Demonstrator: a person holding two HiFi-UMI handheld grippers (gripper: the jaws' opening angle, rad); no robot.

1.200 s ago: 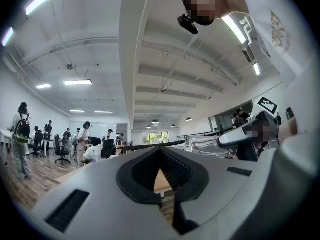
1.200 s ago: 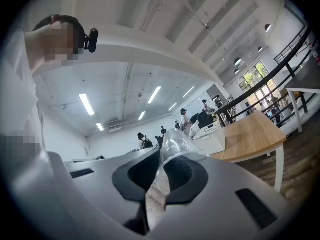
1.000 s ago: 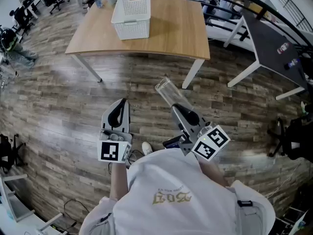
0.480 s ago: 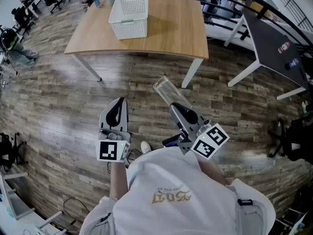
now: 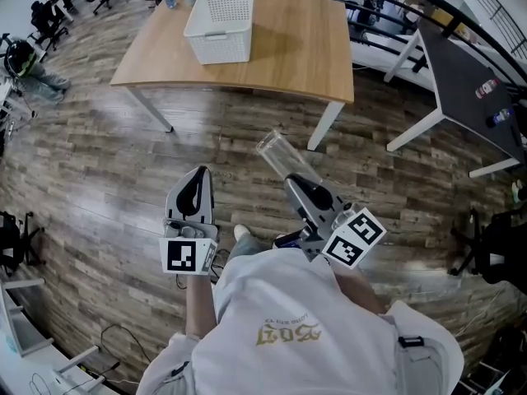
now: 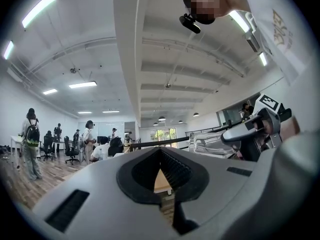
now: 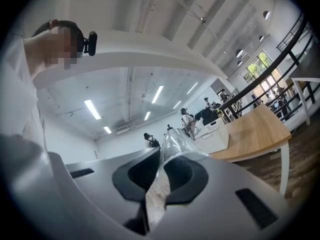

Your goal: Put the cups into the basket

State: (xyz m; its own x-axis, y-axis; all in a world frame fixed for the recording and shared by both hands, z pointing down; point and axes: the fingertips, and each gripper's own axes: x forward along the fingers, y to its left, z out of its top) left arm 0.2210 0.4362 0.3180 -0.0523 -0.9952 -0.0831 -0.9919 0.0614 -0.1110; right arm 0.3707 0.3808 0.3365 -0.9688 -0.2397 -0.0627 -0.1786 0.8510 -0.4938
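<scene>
Head view: we are gripping a clear cup [image 5: 278, 152] in the right tongs [image 5: 291, 180], left tongs [image 5: 200, 172] pressed together, empty; white basket [image 5: 221, 44] sitting on the counter [image 5: 292, 48].

Basket [image 5: 219, 25]: on the table [image 5: 288, 52], toward its left end.
Table: ahead of both grippers.
Cup [image 5: 280, 156]: clamped between right gripper [image 5: 300, 184] jaws, short of the table.
Left gripper [image 5: 197, 181]: left of the right gripper.

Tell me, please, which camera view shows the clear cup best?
The head view: the whole clear cup shows there, tilted and sticking out from the right gripper. The right gripper view shows only its wall, pinched between the jaws. The left gripper view shows it small and from the side.
</scene>
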